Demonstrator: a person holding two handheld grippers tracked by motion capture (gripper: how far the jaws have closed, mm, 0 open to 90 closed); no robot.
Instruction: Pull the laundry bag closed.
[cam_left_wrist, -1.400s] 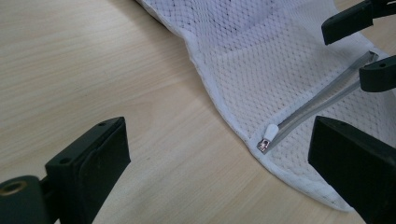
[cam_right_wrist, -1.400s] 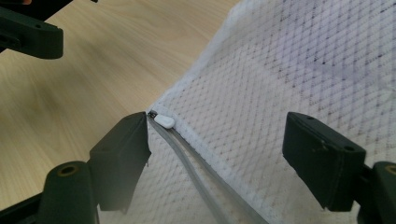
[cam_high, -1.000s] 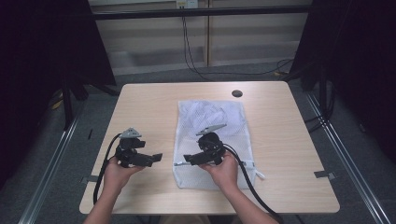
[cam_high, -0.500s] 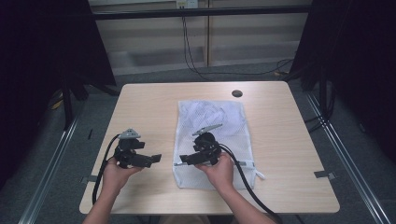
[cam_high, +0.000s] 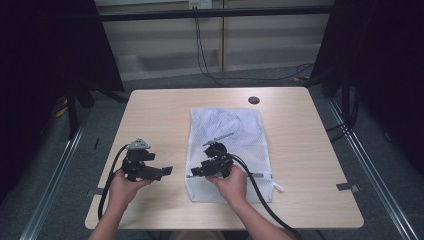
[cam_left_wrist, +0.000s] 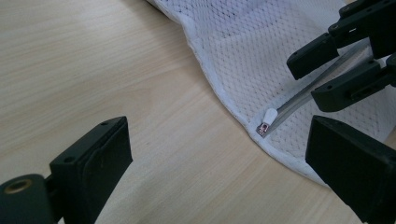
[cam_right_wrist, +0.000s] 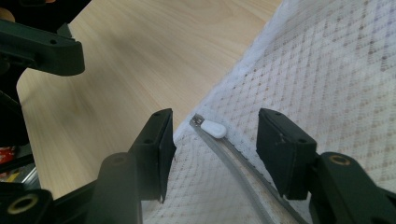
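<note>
A white mesh bag (cam_high: 231, 131) lies flat on the wooden table (cam_high: 310, 150). A grey zipper runs across its near end and ends in a white zipper pull (cam_right_wrist: 213, 129) at the bag's left edge. My right gripper (cam_high: 193, 173) lies low over that corner and points left. Its jaws have just been closing and stand on either side of the pull without touching it. My left gripper (cam_high: 166, 172) rests open left of the bag and points right at the pull (cam_left_wrist: 269, 116). Only bare wood lies between its jaws.
A small dark round hole (cam_high: 253, 100) sits near the table's far edge. Each gripper's cable (cam_high: 260, 195) trails toward the near edge. Dark curtains and metal floor rails flank the table.
The right gripper has edged slightly left toward the bag's left edge. The left gripper has kept still.
</note>
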